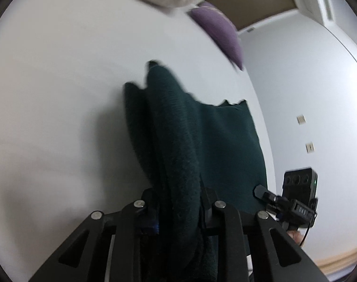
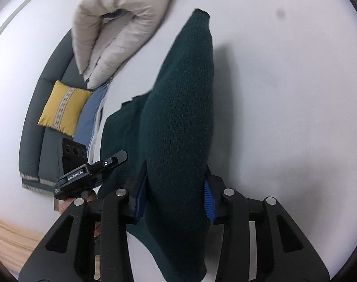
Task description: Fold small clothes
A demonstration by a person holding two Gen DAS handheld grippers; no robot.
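A dark green knitted garment [image 1: 202,136] is held up over the white table [image 1: 60,94]. My left gripper [image 1: 178,202] is shut on a bunched edge of it, the cloth running between the two fingers. My right gripper [image 2: 176,188] is shut on another edge of the same green garment [image 2: 183,108], with blue pads [image 2: 208,196] pressed on both sides. Each gripper shows in the other's view: the right one at the lower right [image 1: 284,202], the left one at the lower left [image 2: 93,171].
A beige garment [image 2: 117,28] and a purple one [image 1: 220,30] lie at the far side of the white table [image 2: 284,94]. A blue cloth [image 2: 91,115] hangs at the table edge. A grey sofa [image 2: 35,127] with a yellow cushion [image 2: 63,108] stands beyond.
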